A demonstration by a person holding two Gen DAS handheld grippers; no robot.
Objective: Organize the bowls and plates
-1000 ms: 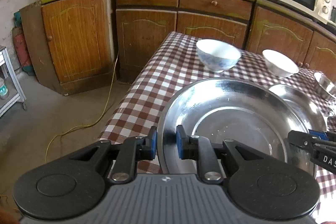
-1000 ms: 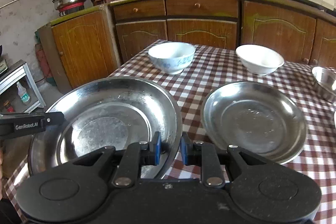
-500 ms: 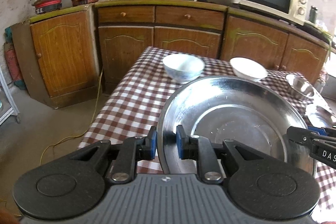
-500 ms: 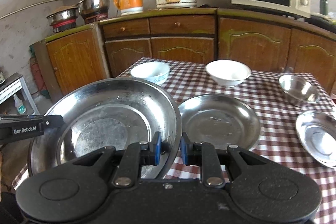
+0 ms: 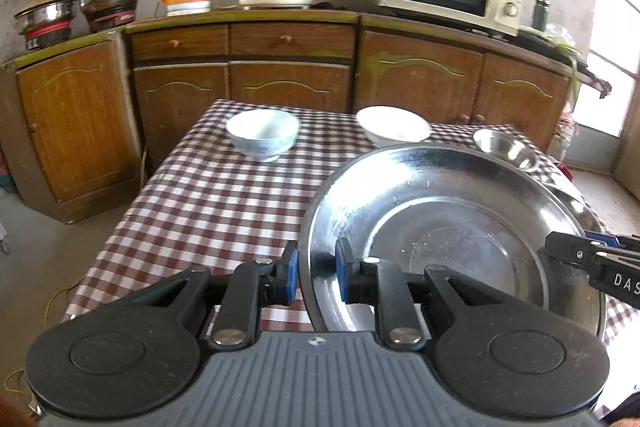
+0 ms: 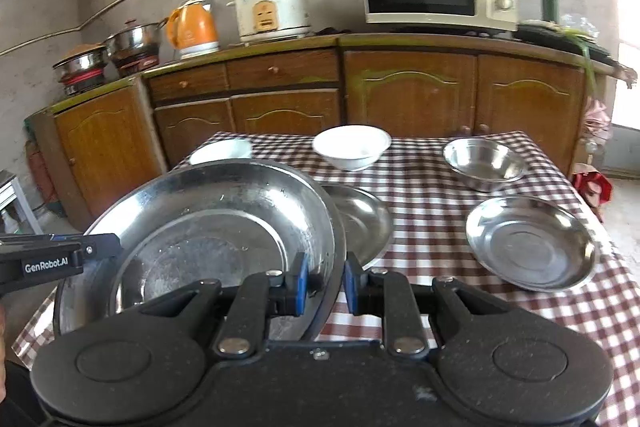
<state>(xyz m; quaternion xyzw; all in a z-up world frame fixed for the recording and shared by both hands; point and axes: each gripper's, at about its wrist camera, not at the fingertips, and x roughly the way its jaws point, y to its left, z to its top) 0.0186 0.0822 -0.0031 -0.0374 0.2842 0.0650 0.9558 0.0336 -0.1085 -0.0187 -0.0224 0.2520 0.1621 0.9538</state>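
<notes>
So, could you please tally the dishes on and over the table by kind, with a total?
Steel plates: 3 – the large plate gripped at opposite rim edges by the left tool and right tool, a middle plate, a right plate.
White bowls: 2 – patterned bowl, plain bowl.
Steel bowl: 1.
Total: 6

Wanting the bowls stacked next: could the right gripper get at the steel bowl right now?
Probably not: the right gripper is shut on the big plate; the steel bowl sits unobstructed beyond.

large steel plate (image 6: 208,223) aloft, tilted
</notes>
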